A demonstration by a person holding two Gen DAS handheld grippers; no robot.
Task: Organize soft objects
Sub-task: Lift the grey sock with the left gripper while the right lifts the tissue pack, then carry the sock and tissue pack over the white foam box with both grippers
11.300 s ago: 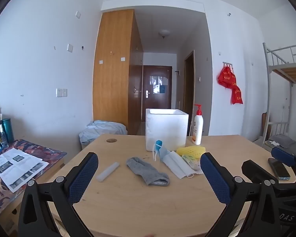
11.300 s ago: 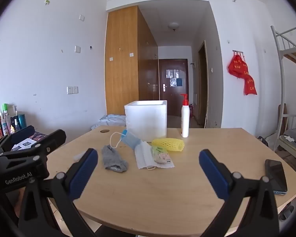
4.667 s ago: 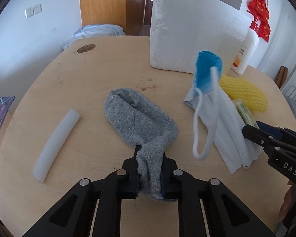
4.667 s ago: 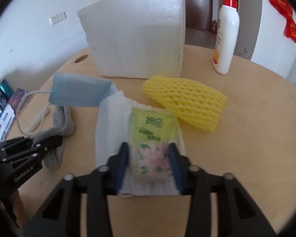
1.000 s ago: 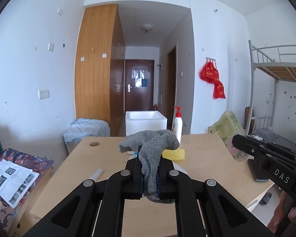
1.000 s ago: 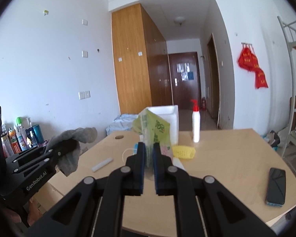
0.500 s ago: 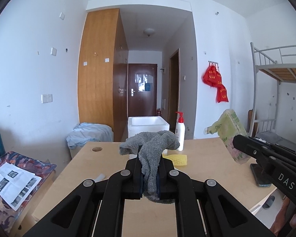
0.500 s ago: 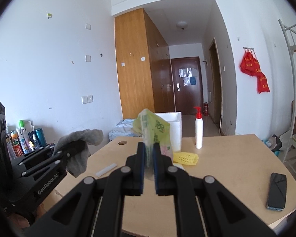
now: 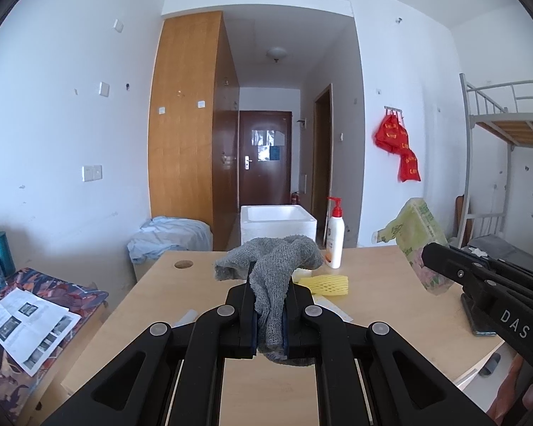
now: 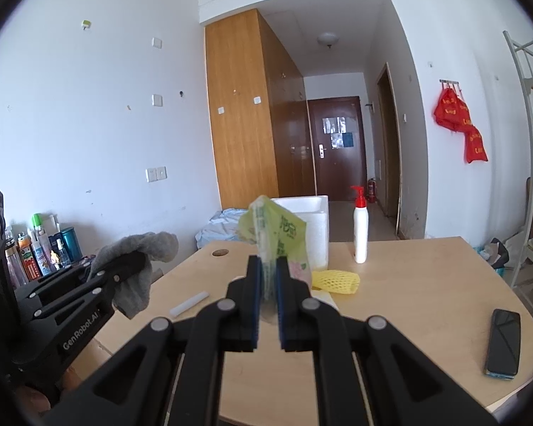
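Both picks are now up off the table [image 9: 373,266]: the left gripper [image 9: 269,314] is clenched on the grey sock [image 9: 270,266], the right gripper [image 10: 267,285] pinching the green tissue pack [image 10: 277,234]. Since a second ago they've risen slightly, so next I'd expect both carried to the white foam box [image 9: 277,223] at the back of the table.

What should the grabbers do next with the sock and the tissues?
Probably carry both forward over the open white foam box and let go. The left gripper is shut on the gray sock, the right gripper on the tissue pack, both held above the table.
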